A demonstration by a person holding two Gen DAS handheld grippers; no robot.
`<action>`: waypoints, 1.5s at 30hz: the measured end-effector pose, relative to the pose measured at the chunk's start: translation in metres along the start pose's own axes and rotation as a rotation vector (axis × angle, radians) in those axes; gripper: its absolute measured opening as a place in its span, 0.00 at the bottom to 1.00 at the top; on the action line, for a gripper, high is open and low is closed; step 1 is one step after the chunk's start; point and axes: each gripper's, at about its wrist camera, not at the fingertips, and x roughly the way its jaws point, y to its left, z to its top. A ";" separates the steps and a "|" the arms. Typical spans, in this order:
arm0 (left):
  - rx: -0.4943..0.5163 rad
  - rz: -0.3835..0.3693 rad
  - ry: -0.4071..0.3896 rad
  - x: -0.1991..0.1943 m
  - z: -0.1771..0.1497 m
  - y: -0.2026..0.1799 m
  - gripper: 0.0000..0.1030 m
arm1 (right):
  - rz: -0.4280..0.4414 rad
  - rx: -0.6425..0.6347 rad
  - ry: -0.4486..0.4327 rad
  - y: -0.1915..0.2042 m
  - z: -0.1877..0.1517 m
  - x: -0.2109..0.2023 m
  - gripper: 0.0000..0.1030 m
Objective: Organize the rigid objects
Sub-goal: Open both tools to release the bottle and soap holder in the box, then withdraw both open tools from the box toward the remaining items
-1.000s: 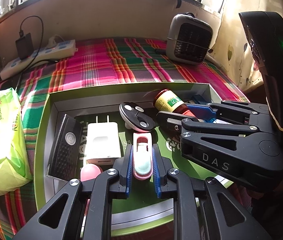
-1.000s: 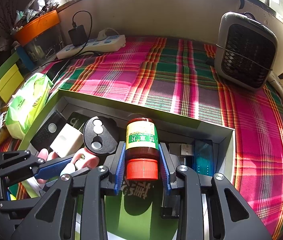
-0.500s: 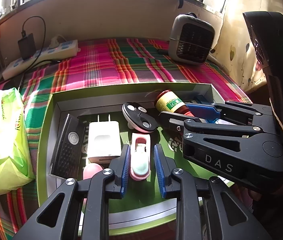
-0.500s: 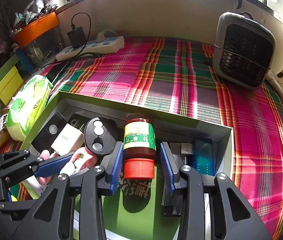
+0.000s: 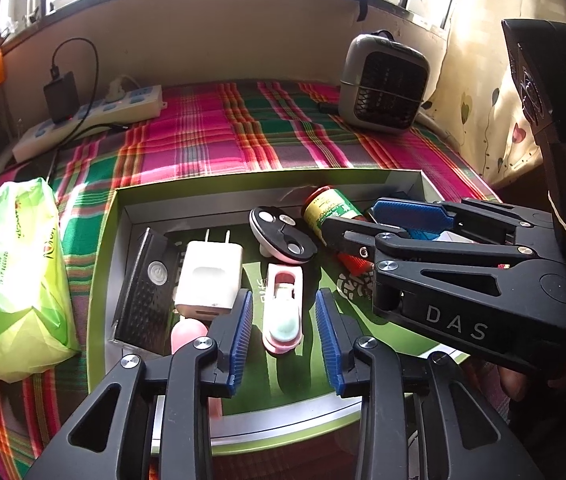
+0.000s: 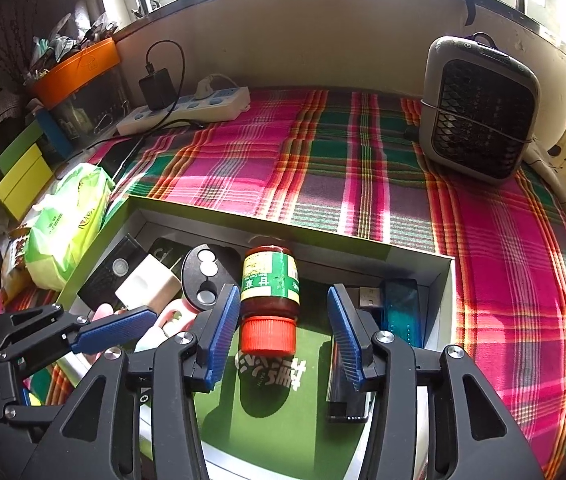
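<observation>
The bottle (image 6: 269, 288) lies on its side in the box (image 6: 419, 254), red cap toward the camera, between the spread fingers of the right tongs (image 6: 283, 334); the left pad looks to be touching or just beside it, the right pad stands clear, so nothing is pinched. In the left view the pink clip (image 5: 283, 308) lies flat on the green floor of the box between the left tongs (image 5: 285, 338), whose fingers are likewise spread with a gap on both sides.

Around these, at about 10 o'clock from the clip, sit the white charger (image 5: 209, 276) and the black speaker (image 5: 143, 284); at 12 o'clock the black oval case (image 5: 283, 234). At 3 o'clock from the bottle lies a blue USB stick (image 6: 397, 304). A pink ball (image 5: 189, 332) shows just beside the left tongs' left finger.

Judging from this, the sorting looks far along: every small rigid item in view is inside the box, and both tongs appear to have let go. The cloth (image 6: 323, 168) outside holds only the fan (image 6: 479, 108), power strip (image 6: 187, 110) and green bag (image 5: 19, 272), which seem not part of the job.
</observation>
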 end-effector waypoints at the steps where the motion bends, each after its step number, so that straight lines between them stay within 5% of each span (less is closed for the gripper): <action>1: 0.002 0.000 -0.002 -0.001 0.000 0.000 0.31 | 0.000 0.001 -0.003 0.000 0.000 -0.001 0.46; 45: -0.050 0.030 -0.087 -0.083 -0.050 0.006 0.34 | -0.001 0.065 -0.089 0.028 -0.065 -0.081 0.46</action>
